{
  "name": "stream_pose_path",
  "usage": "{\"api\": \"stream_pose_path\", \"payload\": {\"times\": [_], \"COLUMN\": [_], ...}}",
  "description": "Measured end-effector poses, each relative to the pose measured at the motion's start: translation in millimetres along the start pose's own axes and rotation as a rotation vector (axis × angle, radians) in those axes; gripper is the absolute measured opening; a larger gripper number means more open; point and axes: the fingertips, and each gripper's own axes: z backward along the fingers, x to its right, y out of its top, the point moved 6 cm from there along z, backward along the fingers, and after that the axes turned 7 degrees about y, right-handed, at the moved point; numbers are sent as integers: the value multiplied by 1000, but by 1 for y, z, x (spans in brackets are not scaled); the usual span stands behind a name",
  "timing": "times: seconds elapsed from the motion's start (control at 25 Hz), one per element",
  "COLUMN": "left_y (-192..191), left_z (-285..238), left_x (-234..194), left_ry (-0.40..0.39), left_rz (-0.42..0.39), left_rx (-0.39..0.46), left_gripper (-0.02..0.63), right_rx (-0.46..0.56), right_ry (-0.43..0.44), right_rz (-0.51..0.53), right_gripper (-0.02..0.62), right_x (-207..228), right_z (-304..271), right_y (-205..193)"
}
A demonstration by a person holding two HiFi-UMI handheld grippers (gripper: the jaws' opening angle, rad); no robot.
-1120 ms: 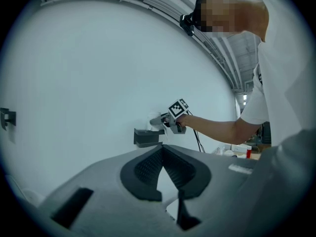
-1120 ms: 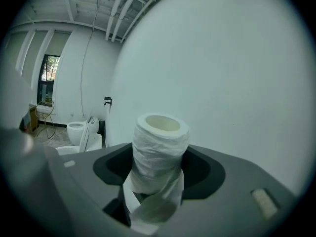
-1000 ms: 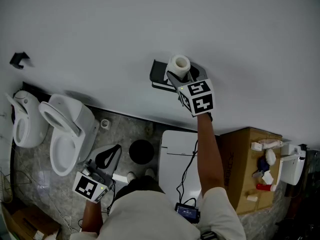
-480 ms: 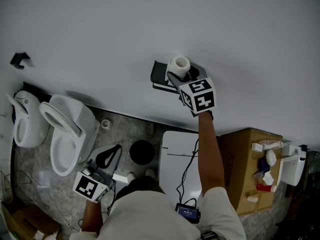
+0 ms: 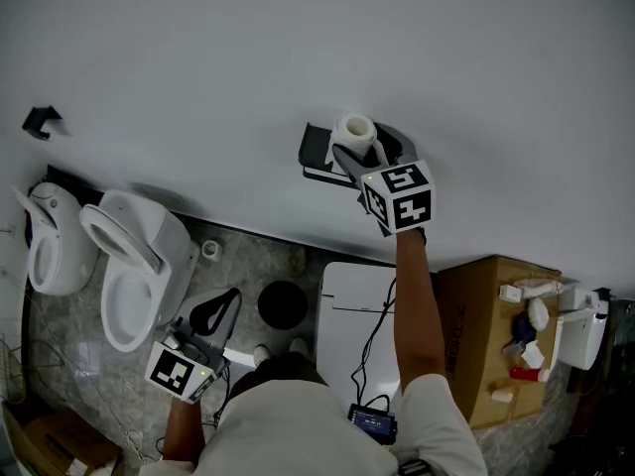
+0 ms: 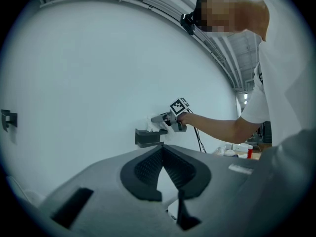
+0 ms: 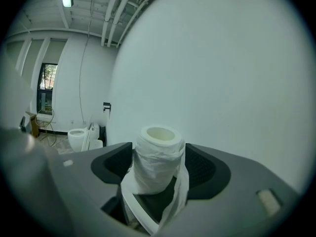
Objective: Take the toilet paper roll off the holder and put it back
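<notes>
The white toilet paper roll (image 5: 354, 130) stands upright on the dark grey holder (image 5: 319, 157) fixed to the white wall. My right gripper (image 5: 369, 153) reaches up to it, one jaw on each side. In the right gripper view the roll (image 7: 157, 154) fills the gap between the jaws, a loose tail hanging down its right side; the jaws are opening and the pads stand just off the paper. My left gripper (image 5: 213, 313) hangs low by my side, shut with nothing in it. From the left gripper view (image 6: 162, 149) the holder (image 6: 148, 137) and my right gripper (image 6: 160, 118) show far off.
Two white toilets (image 5: 134, 266) (image 5: 50, 236) stand at the left on the stone floor. A white lidded unit (image 5: 352, 310) and a cardboard box (image 5: 491, 335) with small items sit below the holder. A black hook (image 5: 40, 120) is on the wall far left.
My right gripper has shifted slightly right and back from the roll, and its jaws have widened. The roll stays on the holder. The left gripper has not moved.
</notes>
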Motion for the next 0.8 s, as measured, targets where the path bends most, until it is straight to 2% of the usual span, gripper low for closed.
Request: {"api": "stream_pose_path", "payload": {"times": [0.36, 0.52, 0.8], "left_y": [3, 4, 6], "left_z": [4, 4, 1], "left_x": [0, 1, 3], "left_ry": [6, 3, -13], "left_rz": [-4, -3, 0], "left_rx": [13, 18, 30], "left_gripper": [3, 3, 3], "right_rx": [181, 199, 220], "right_ry": [-35, -25, 49], "right_rz": [33, 44, 31], "right_gripper": [316, 308, 275], "right_x": [-38, -76, -144], "right_z": [67, 101, 135], "right_y": [20, 12, -13]}}
